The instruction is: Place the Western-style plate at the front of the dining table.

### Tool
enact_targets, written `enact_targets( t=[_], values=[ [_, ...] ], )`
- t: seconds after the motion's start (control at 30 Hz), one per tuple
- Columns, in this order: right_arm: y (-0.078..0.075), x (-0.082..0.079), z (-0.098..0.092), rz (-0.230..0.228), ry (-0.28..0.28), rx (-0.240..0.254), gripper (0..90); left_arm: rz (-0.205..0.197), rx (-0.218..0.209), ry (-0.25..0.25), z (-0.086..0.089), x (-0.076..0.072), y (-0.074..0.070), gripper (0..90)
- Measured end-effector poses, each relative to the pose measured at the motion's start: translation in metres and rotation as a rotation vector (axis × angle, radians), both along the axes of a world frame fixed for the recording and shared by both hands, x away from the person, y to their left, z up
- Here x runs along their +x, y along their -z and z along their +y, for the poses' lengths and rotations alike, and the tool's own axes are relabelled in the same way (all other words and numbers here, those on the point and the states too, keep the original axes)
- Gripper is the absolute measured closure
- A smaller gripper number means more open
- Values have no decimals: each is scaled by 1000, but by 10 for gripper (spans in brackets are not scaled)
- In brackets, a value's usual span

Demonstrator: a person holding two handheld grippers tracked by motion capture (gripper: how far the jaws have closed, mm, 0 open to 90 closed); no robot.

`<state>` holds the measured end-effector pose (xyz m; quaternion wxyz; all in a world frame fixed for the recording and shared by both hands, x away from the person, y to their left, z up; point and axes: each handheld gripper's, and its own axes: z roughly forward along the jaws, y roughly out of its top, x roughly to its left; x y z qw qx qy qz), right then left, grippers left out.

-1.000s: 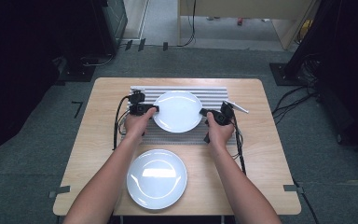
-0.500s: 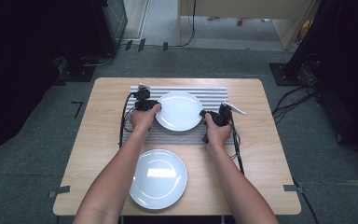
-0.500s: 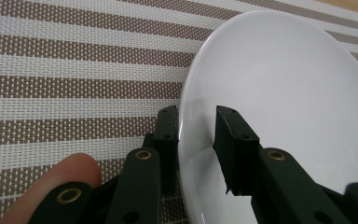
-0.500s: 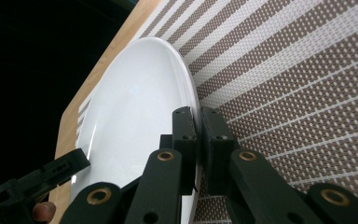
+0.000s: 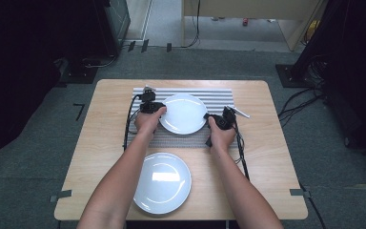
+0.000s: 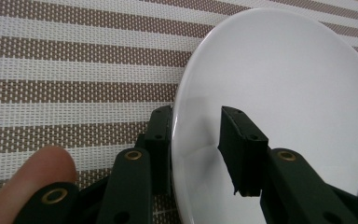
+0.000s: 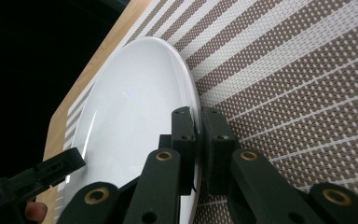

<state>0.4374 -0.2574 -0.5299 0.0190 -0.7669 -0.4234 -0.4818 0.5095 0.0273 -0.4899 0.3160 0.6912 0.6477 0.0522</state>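
Observation:
A white plate [image 5: 183,113] lies on the striped placemat [image 5: 219,95], with a gripper at each side. In the left gripper view the plate [image 6: 284,84] has its rim between the jaws of my left gripper [image 6: 198,119]. Those jaws have just been opening: one finger touches the underside and the other stands off the top face. My left gripper [image 5: 161,111] is at the plate's left edge. My right gripper [image 7: 196,114] is shut on the opposite rim of the plate [image 7: 130,102], at the right edge in the high view [image 5: 208,118].
A second white plate [image 5: 162,182] sits on the wooden table [image 5: 267,157] near the front edge, between the person's forearms. Cables trail from both grippers across the mat. Dark floor surrounds the table.
The left hand has edged slightly right, closer to the plate. The plate and the right hand stay where they were.

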Motion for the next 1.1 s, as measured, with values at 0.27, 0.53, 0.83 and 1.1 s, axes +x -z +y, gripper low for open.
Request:
enact_targets(
  t=[0.27, 0.53, 0.83, 1.1],
  values=[
    [-3, -2, 0, -35, -26, -55, 706, -5, -2, 23, -1, -2, 0, 556],
    [-11, -5, -6, -80, -38, -122, 605, -105, 39, 85, 1, -12, -11, 460],
    [-30, -15, -4, -146, -100, -300, 496, -210, -11, 88, 18, -31, -27, 449],
    [-47, -25, -4, -214, -105, -376, 434, -241, -12, 132, 35, -49, -41, 422]
  ],
)
